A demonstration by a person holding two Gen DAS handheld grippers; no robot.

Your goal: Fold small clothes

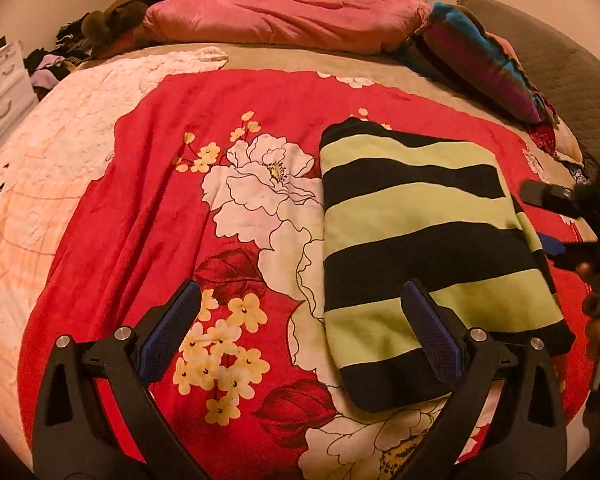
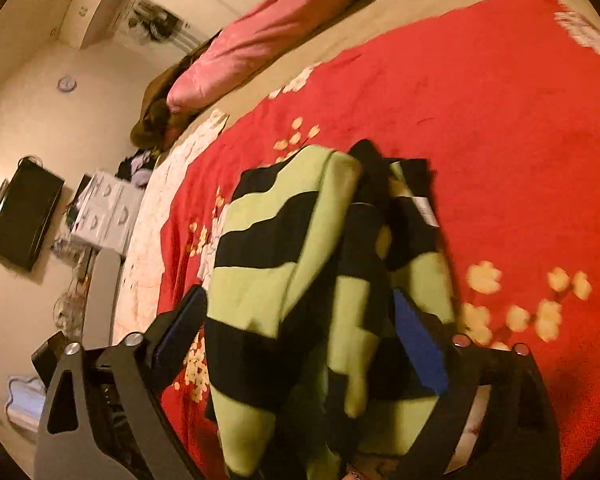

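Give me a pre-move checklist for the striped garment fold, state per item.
1. Striped garment lies on the red floral blanket, folded to a rough rectangle: ok.
2. Left gripper open, holding nothing: ok.
3. Right gripper open around the garment's side: ok.
4. Right gripper fingers touching fabric: cannot tell, view blurred.
5. Loose layers at the right edge tucked: not ok, they look bunched in the right wrist view.

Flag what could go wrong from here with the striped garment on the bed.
1. The right tongs straddle the striped garment with fingers spread; closing might bunch layers and undo the fold.
2. The left tongs are open, one finger over the garment's near edge; dipping could drag it across the red floral blanket.
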